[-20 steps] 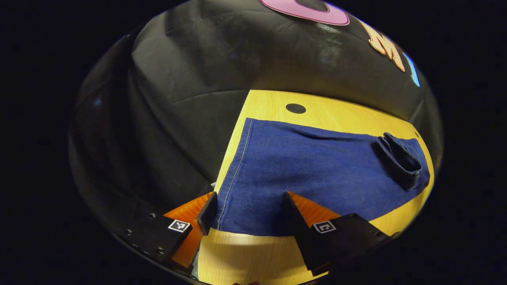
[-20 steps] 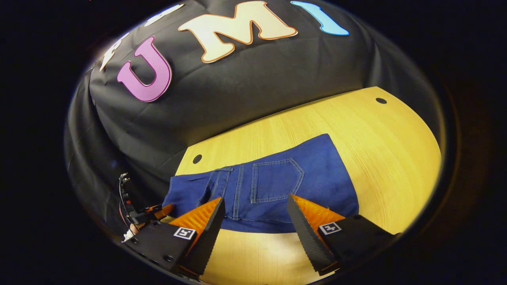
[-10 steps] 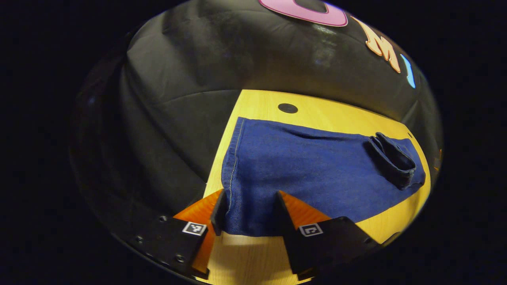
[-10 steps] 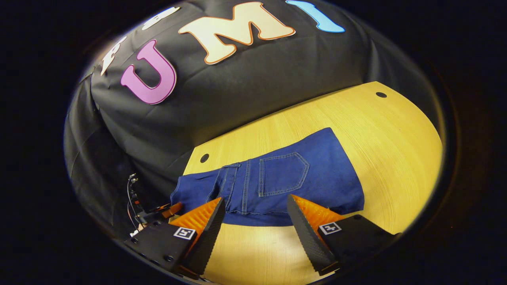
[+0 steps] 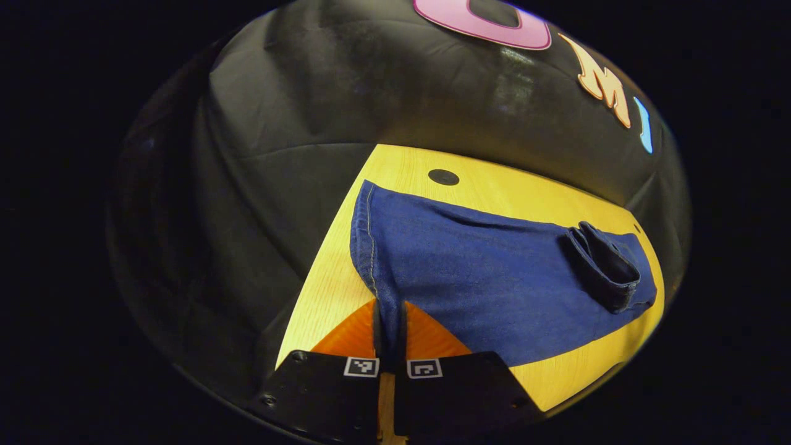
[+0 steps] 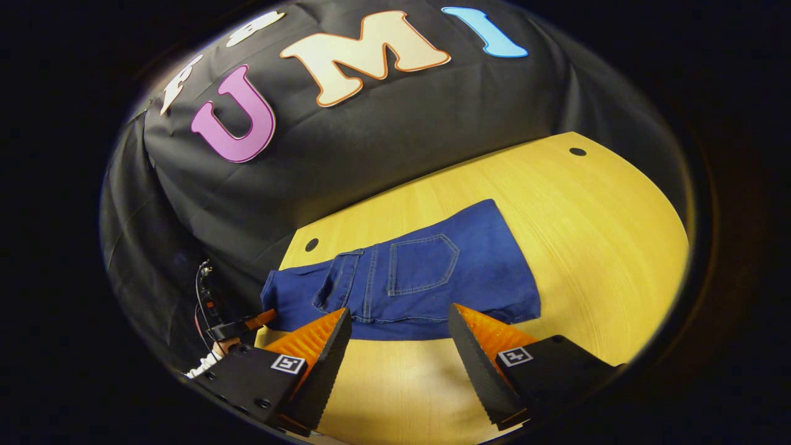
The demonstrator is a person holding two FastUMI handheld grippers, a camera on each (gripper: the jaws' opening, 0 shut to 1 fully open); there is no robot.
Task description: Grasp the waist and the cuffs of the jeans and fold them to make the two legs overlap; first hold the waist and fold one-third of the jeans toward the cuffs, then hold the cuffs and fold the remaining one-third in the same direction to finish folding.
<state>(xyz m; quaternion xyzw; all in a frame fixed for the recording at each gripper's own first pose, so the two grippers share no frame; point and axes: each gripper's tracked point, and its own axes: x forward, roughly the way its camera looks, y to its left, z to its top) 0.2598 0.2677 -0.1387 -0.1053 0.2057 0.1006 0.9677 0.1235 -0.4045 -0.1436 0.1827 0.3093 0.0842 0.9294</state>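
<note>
Between the closed fingers of the left gripper (image 5: pixel 389 327): a pinched corner of the jeans (image 5: pixel 488 278), at the cuff end, fingers pressed together on the denim. Ahead of that gripper and off to its right: the rest of the blue cloth, spread flat on the yellow table (image 5: pixel 334 278), stitched hem running away along the near-left edge. Farther to the right: a dark rolled fold (image 5: pixel 602 266) lying on top of the denim. Beyond the hem, just past the cloth: a round black hole (image 5: pixel 444 177) in the tabletop.

Ahead of the right gripper (image 6: pixel 398 346): fingers wide apart, gripping nothing, hovering over bare table (image 6: pixel 593 228) just short of the near edge of the jeans (image 6: pixel 408 278). Straight in front, between the two fingers and a little beyond: the waist part folded over, back pocket (image 6: pixel 422 264) facing up, belt loop and seams to its left. Far to the left, past the left finger: the other gripper (image 6: pixel 238 326) at the cloth's end, with wires and a bit of white sleeve beside it. No containers on the table; jeans lying flat, partly folded.
</note>
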